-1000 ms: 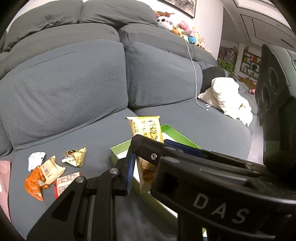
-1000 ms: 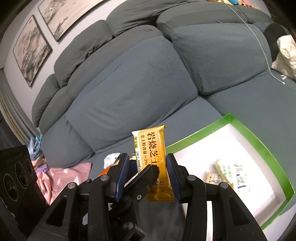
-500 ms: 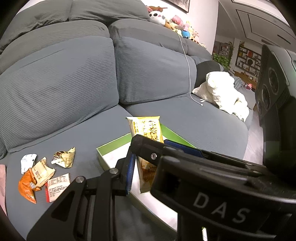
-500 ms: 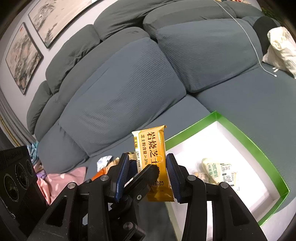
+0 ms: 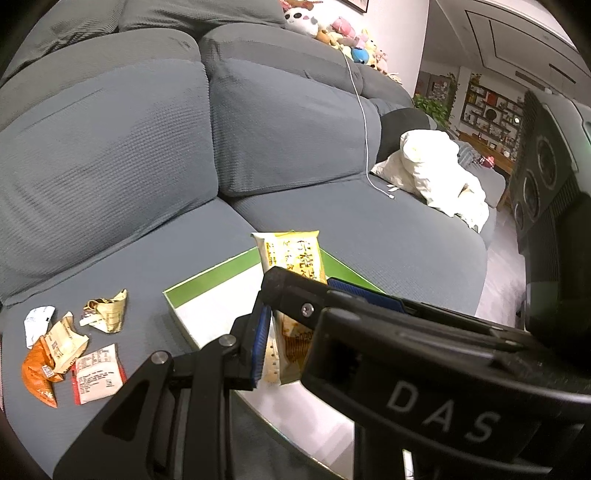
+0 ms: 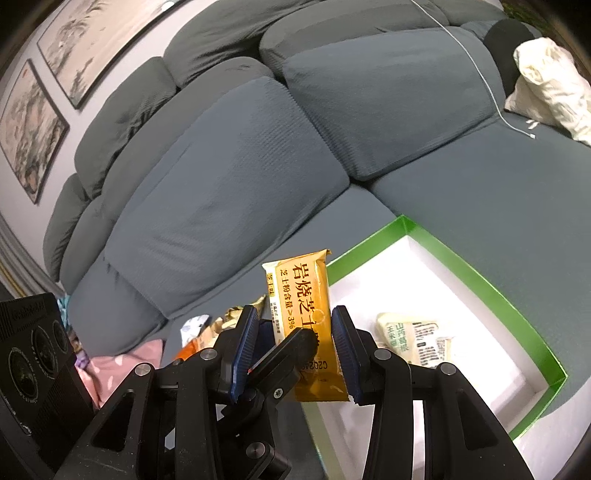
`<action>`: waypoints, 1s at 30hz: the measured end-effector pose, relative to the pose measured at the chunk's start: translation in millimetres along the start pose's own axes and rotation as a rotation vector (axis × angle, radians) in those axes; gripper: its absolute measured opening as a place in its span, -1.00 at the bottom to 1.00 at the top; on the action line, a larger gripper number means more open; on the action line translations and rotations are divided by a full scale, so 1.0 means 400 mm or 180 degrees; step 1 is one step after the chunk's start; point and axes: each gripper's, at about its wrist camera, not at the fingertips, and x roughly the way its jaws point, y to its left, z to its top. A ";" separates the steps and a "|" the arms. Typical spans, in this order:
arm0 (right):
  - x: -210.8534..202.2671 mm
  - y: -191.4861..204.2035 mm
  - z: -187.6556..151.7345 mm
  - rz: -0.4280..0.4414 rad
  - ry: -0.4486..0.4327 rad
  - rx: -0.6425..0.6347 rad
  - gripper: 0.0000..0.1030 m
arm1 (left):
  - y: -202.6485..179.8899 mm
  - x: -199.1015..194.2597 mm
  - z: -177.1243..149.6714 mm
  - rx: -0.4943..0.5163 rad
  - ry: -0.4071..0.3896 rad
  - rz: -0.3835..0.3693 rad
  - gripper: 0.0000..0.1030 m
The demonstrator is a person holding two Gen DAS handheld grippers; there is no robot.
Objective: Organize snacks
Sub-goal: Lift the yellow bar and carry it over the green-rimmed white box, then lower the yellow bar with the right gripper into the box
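A yellow snack packet (image 5: 290, 254) (image 6: 301, 291) stands upright over the near-left corner of a green-rimmed white box (image 5: 207, 282) (image 6: 484, 284) on the grey sofa seat. My left gripper (image 5: 284, 332) is shut on the packet's lower part. One of its fingers (image 6: 295, 349) crosses the packet's face in the right wrist view. My right gripper (image 6: 291, 343) has the packet between its blue pads and grips it by the side edges. Two pale snack packets (image 6: 413, 334) lie inside the box. Crumpled wrappers (image 5: 105, 312) and a red-and-white packet (image 5: 98, 373) lie on the seat to the left.
A white cloth bundle (image 5: 443, 173) sits at the sofa's right end. A white cable (image 5: 364, 110) hangs down a back cushion. Plush toys (image 5: 332, 29) line the sofa top. Pink cloth (image 6: 122, 363) lies at the left end, and framed pictures (image 6: 85, 48) hang above.
Both grippers have carried the packet rightward toward the box. The box corner now lies under the packet, and the wrappers have slid further left in the left wrist view.
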 end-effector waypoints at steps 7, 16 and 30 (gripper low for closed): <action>0.011 -0.026 0.002 -0.0062 0.0035 0.0096 -0.13 | -0.008 0.030 0.001 -0.0009 0.0096 -0.0054 -0.60; 0.024 -0.053 0.000 -0.0138 0.0106 0.0197 -0.13 | -0.009 0.054 -0.006 -0.0040 0.0215 -0.0108 -0.59; 0.037 -0.076 -0.003 -0.0261 0.0215 0.0296 -0.12 | -0.013 0.097 -0.010 -0.0097 0.0411 -0.0209 -0.59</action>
